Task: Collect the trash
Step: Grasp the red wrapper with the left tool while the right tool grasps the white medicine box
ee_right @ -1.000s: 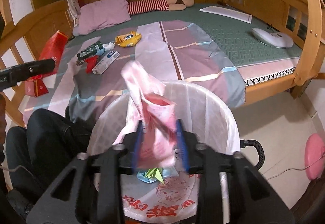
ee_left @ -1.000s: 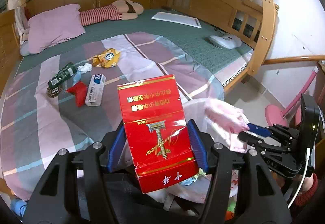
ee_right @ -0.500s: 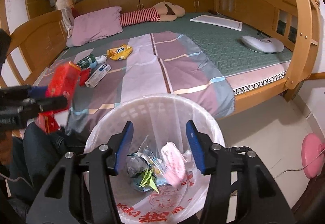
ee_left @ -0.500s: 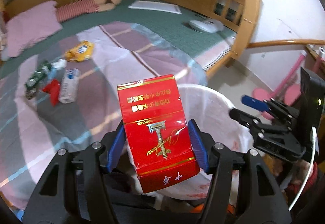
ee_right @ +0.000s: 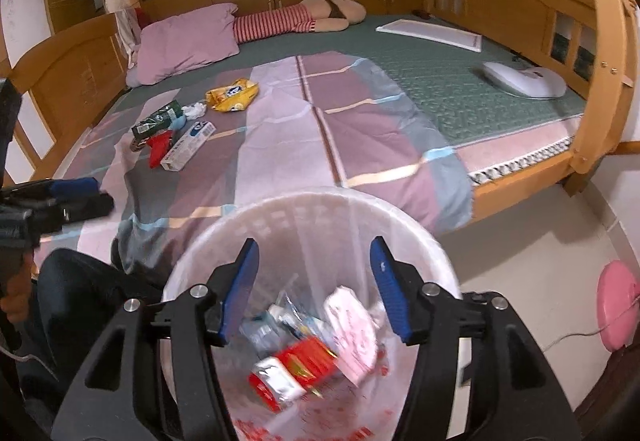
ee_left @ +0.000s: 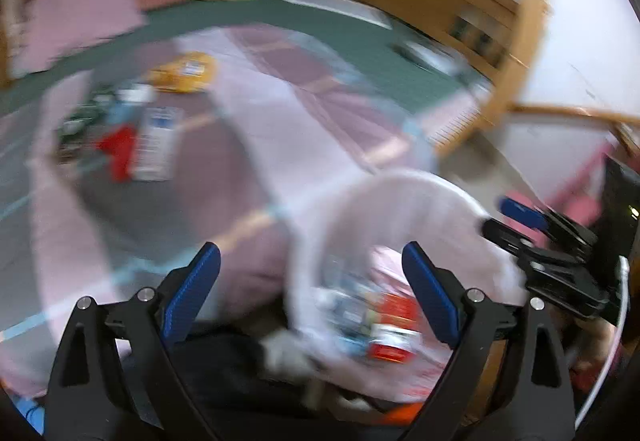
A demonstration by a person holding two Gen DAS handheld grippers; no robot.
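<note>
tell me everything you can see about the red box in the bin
The red box is a flat carton, glossy red with gold print, and its torn end shows silvery foil. It lies tilted on its side inside the white lined bin, on top of clear wrappers and against a pink bag. Neither tongs touch it; it is loose among the trash. In the left wrist view it shows only as a red blur.
</note>
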